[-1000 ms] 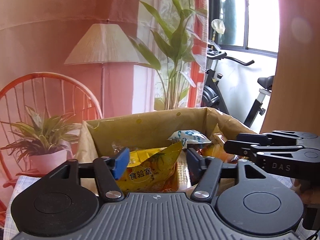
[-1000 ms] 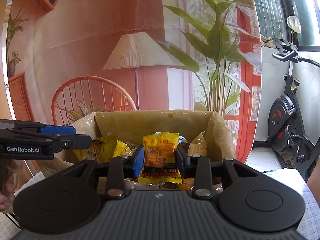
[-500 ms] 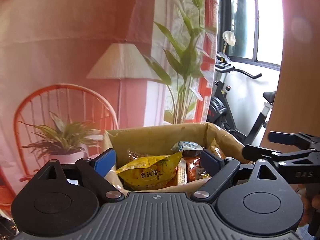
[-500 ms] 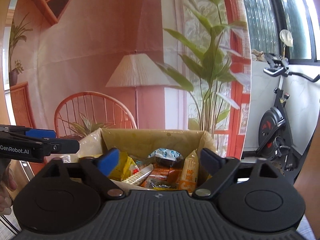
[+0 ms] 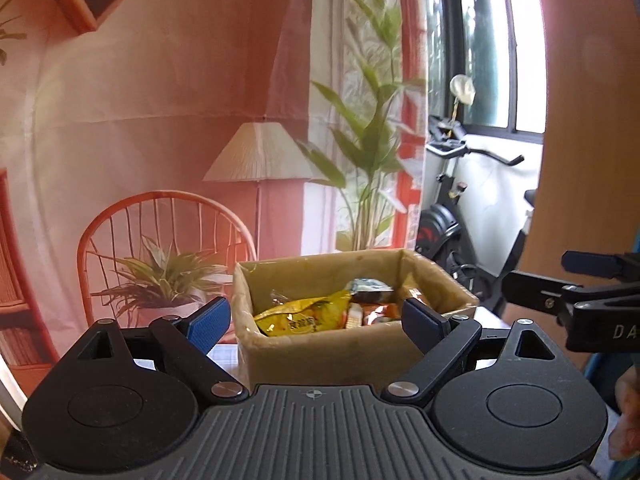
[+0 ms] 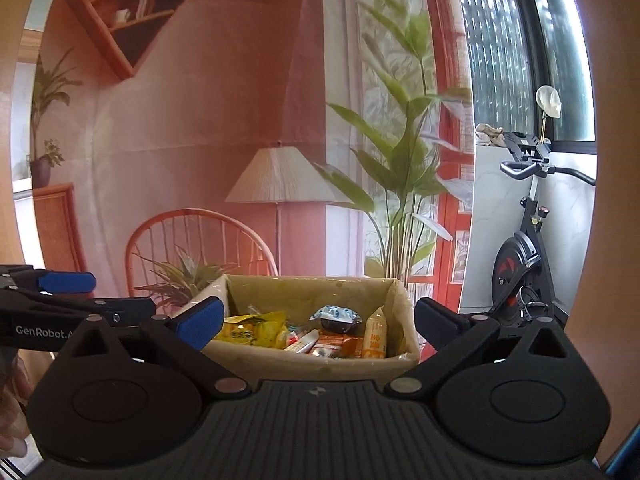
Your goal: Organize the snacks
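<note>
Both grippers hang in front of the snack box (image 5: 320, 354), jaws spread wide, nothing gripped. Left gripper (image 5: 316, 322) sits short of the box's near wall; right gripper (image 6: 318, 322) likewise, just beside the left one. Inside the box: yellow chip bag (image 6: 250, 329) at its left side, blue-white wrapped snack (image 6: 335, 315) toward its back, orange stick pack (image 6: 375, 334) upright against its right wall, small red-orange packets (image 6: 328, 343) between them. Exercise bike (image 6: 520, 248) stands well right of the box, a potted plant (image 5: 160, 280) left of it and behind.
</note>
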`<state>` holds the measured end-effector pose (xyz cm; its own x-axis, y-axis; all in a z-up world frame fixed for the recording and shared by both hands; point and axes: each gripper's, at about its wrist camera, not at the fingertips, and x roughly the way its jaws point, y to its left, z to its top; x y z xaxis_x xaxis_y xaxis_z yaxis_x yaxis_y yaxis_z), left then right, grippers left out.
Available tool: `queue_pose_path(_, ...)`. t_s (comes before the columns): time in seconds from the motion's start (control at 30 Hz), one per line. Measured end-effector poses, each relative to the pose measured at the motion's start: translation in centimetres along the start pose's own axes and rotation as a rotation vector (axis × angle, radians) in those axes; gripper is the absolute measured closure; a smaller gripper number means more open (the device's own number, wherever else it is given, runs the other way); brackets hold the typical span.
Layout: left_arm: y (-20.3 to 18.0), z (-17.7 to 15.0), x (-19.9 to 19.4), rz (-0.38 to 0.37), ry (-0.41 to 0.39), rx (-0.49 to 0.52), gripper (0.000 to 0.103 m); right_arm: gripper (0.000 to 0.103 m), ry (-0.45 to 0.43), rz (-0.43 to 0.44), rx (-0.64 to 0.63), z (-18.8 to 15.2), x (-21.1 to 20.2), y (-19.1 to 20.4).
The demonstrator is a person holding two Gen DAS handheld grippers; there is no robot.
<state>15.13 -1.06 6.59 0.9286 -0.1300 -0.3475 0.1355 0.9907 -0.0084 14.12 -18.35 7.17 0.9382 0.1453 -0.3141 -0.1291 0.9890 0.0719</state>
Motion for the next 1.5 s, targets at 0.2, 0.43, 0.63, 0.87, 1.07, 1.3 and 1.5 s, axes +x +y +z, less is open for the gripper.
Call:
queue_pose_path(0.2, -0.9, -0.7, -4.8, -0.002, -0.067, 0.032, 0.009, 0.0, -0.003, 0.002, 0.012, -0.4, -4.0, 1.4)
queue_pose_path(0.43, -0.8, -0.8, -8.9, -0.004, -0.107, 0.004, 0.009, 0.0, -0.012, -0.009, 0.026, -0.5, -7.5, 2.7)
queue_pose_path(0.63, -0.6, -0.2, -10.8, 0.022, -0.14, -0.006, 0.009, 0.0, -0.028, -0.013, 0.017, 0.1, -9.5, 3.6)
queue_pose_path(0.87, -0.4, 0.1, -11.7, 0.047, -0.154, -0.005, 0.009, 0.0, -0.045, -0.018, 0.033, 0.8, -10.4, 3.7)
queue_pose_path(1.07, -0.1, 0.0, -11.9, 0.05, -0.147, -0.027, 0.009, 0.0, -0.049, -0.025, 0.037, 0.9, -11.0, 3.6)
queue_pose_path(1.3, -0.1, 0.1, -12.1, 0.052, -0.147, -0.027, 0.009, 0.0, -0.055, -0.031, 0.043, 1.0, -11.4, 3.3)
queue_pose_path(1.5, 0.0, 0.0, -12.2, 0.051, -0.141, -0.036, 0.009, 0.0, -0.052, -0.035, 0.048, 0.9, -11.6, 3.0)
